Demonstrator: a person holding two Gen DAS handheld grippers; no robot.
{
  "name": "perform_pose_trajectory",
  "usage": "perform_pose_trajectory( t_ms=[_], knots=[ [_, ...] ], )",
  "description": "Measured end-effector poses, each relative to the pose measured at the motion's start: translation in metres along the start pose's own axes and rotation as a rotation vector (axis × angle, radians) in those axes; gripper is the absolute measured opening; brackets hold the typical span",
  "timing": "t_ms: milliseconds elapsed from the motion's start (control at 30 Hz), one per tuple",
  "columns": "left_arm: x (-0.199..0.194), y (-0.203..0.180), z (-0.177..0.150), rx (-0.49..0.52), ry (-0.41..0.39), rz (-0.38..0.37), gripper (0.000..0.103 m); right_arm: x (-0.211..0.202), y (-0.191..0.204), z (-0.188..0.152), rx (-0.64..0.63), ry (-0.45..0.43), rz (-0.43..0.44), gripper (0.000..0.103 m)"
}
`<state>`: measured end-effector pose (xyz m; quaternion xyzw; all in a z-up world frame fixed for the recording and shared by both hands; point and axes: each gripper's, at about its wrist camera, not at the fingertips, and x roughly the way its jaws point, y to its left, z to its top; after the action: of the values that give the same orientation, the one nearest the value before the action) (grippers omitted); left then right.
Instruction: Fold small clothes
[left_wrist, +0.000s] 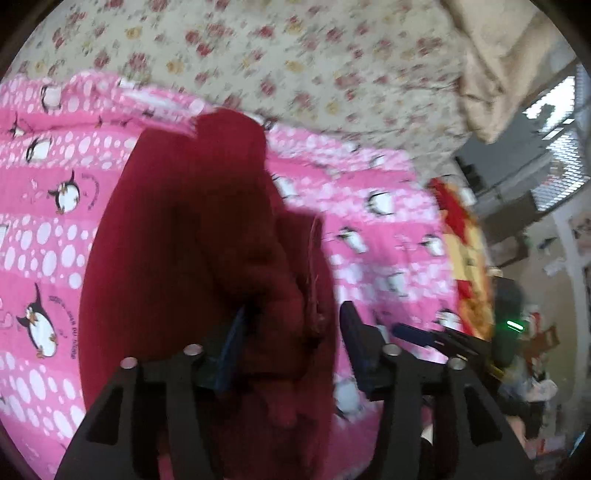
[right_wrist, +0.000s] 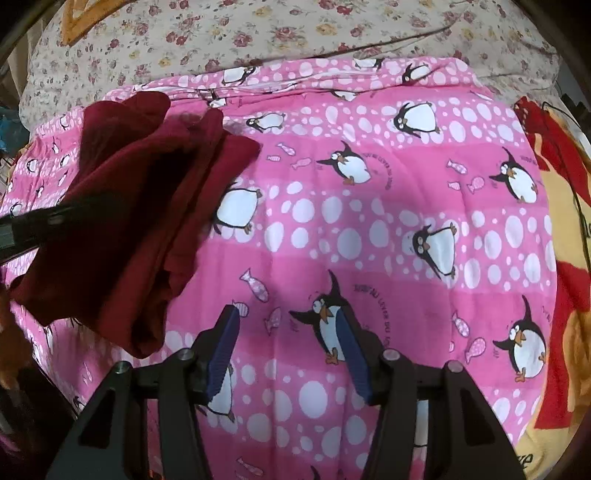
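**Red garment bunched at the left gripper over the penguin quilt**

The dark red garment (left_wrist: 192, 236) hung in thick folds over the pink penguin quilt (right_wrist: 369, 229), on its left side. The left gripper (left_wrist: 291, 317) had cloth bunched between its blue pads (left_wrist: 231, 347), though the jaws stood fairly wide, so I could not tell whether it truly gripped. The right gripper (right_wrist: 290, 325) stood spread apart, holding nothing, above bare quilt. A floral sheet (right_wrist: 258, 33) lay beyond, and a red-and-yellow blanket (right_wrist: 565, 221) to the right.

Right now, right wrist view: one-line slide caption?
Open right gripper above penguin quilt; dark red garment bunched at left.
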<state>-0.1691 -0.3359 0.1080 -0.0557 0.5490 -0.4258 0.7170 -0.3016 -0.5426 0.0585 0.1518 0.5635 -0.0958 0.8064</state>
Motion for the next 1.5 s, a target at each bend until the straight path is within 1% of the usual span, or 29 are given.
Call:
perform_pose_trajectory(
  t_ms=[67, 100, 133, 200, 233, 300, 333, 400, 500, 600, 667, 700, 733, 767, 800, 900, 1000, 1100, 1133, 1167, 1200, 1233, 1267, 1333, 1400, 1433, 1500],
  knots=[
    [-0.014, -0.003, 0.0, 0.015, -0.003, -0.064, 0.039, 0.001, -0.001, 0.001, 0.007, 0.001, -0.001, 0.059],
    [-0.019, -0.004, -0.001, 0.025, -0.003, -0.075, 0.039, 0.003, -0.001, 0.002, 0.012, 0.003, 0.0, 0.059],
    [-0.025, -0.004, -0.002, 0.039, -0.007, -0.061, 0.039, 0.004, -0.002, 0.002, 0.017, 0.007, 0.001, 0.059],
    [-0.034, -0.001, -0.007, 0.065, -0.026, 0.009, 0.039, 0.003, -0.001, 0.001, 0.025, 0.007, 0.014, 0.059],
    [-0.039, 0.004, -0.012, 0.071, -0.041, 0.06, 0.039, 0.002, 0.0, 0.001, 0.024, 0.0, 0.021, 0.059],
    [-0.043, 0.016, -0.018, 0.067, -0.061, 0.129, 0.039, -0.001, 0.002, 0.0, 0.026, -0.014, 0.035, 0.059],
    [-0.045, 0.024, -0.021, 0.058, -0.066, 0.156, 0.039, -0.003, 0.002, 0.001, 0.031, -0.025, 0.05, 0.059],
    [-0.045, 0.038, -0.028, 0.043, -0.068, 0.185, 0.039, -0.006, 0.003, 0.002, 0.043, -0.041, 0.078, 0.059],
    [-0.033, 0.06, -0.046, 0.024, -0.047, 0.249, 0.039, -0.008, 0.006, 0.006, 0.058, -0.063, 0.13, 0.059],
    [-0.019, 0.069, -0.054, -0.004, -0.024, 0.257, 0.039, -0.007, 0.013, 0.011, 0.09, -0.086, 0.19, 0.059],
    [-0.02, 0.069, -0.054, -0.012, -0.035, 0.256, 0.039, -0.005, 0.019, 0.017, 0.111, -0.096, 0.231, 0.06],
    [-0.024, 0.07, -0.051, -0.018, -0.044, 0.244, 0.039, -0.004, 0.022, 0.019, 0.125, -0.104, 0.255, 0.06],
    [-0.027, 0.071, -0.047, -0.022, -0.053, 0.239, 0.039, -0.003, 0.026, 0.023, 0.139, -0.109, 0.281, 0.062],
    [-0.03, 0.071, -0.042, -0.025, -0.064, 0.24, 0.039, -0.003, 0.028, 0.024, 0.15, -0.113, 0.299, 0.067],
    [-0.036, 0.074, -0.036, -0.032, -0.085, 0.245, 0.039, -0.001, 0.032, 0.028, 0.172, -0.121, 0.334, 0.069],
    [-0.043, 0.082, -0.021, -0.059, -0.123, 0.253, 0.039, 0.003, 0.038, 0.035, 0.215, -0.143, 0.397, 0.071],
    [-0.039, 0.093, -0.009, -0.075, -0.118, 0.269, 0.039, 0.012, 0.047, 0.043, 0.227, -0.145, 0.41, 0.072],
    [-0.033, 0.099, -0.003, -0.087, -0.111, 0.272, 0.039, 0.027, 0.062, 0.049, 0.194, -0.122, 0.405, 0.072],
    [-0.031, 0.1, -0.002, -0.089, -0.109, 0.272, 0.039, 0.031, 0.067, 0.05, 0.171, -0.12, 0.39, 0.069],
    [-0.029, 0.099, 0.0, -0.086, -0.103, 0.269, 0.039, 0.033, 0.071, 0.051, 0.149, -0.126, 0.366, 0.055],
    [-0.028, 0.098, 0.0, -0.082, -0.101, 0.267, 0.039, 0.034, 0.077, 0.052, 0.1, -0.135, 0.318, 0.044],
    [-0.026, 0.097, 0.001, -0.076, -0.097, 0.266, 0.039, 0.033, 0.079, 0.052, 0.077, -0.14, 0.302, 0.034],
    [-0.024, 0.096, 0.001, -0.066, -0.093, 0.266, 0.039, 0.029, 0.079, 0.052, 0.055, -0.153, 0.294, 0.029],
    [-0.022, 0.095, 0.002, -0.056, -0.087, 0.266, 0.039, 0.016, 0.08, 0.05, 0.007, -0.187, 0.262, 0.026],
    [-0.017, 0.097, 0.003, -0.054, -0.079, 0.265, 0.039, 0.011, 0.076, 0.05, -0.014, -0.208, 0.222, 0.026],
    [-0.013, 0.098, 0.004, -0.056, -0.071, 0.248, 0.039, 0.014, 0.071, 0.05, -0.004, -0.206, 0.208, 0.026],
    [-0.008, 0.098, 0.004, -0.059, -0.059, 0.236, 0.039, 0.027, 0.061, 0.049, 0.022, -0.175, 0.202, 0.026]
  ],
)
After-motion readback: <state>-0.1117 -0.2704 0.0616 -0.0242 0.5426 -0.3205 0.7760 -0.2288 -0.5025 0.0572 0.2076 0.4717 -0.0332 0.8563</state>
